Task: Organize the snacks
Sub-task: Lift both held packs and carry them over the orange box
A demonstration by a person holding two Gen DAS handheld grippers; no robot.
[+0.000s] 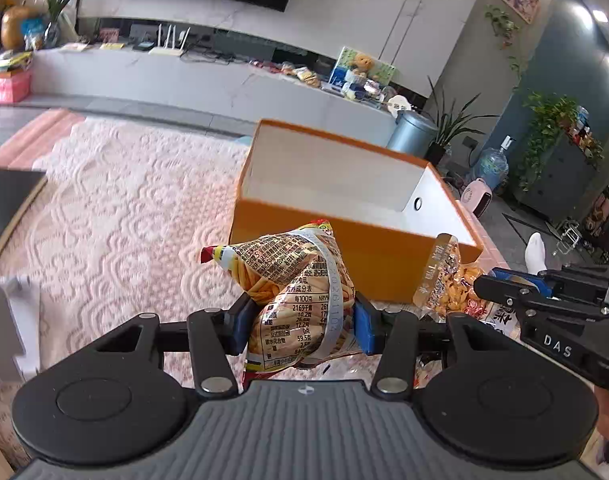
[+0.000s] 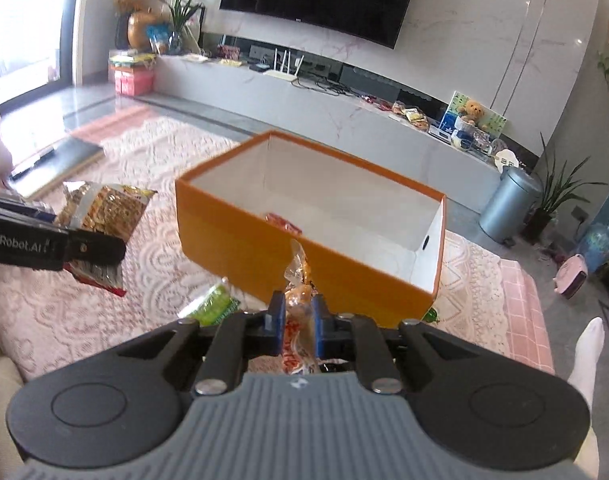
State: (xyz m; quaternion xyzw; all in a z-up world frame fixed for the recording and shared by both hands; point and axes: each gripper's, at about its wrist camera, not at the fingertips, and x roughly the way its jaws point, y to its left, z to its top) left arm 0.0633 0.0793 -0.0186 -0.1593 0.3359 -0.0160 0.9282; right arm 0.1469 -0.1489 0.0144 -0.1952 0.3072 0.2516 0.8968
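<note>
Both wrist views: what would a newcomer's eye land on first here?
The open orange box on the pink rug, dead ahead, with one red packet on its white floor. Next, the two snack bags held up before it: the left gripper clamps a printed chip bag, and the right gripper pinches a clear orange-snack bag.

One orange box (image 2: pixel 304 268) stands open on the pink cover, with one red packet (image 2: pixel 282 221) lying inside it. Near its front wall are three more snack bags: one printed chip bag (image 1: pixel 300 300), one clear bag (image 2: pixel 300 280), and one green packet (image 2: pixel 212 304) lying below the box's front corner.
</note>
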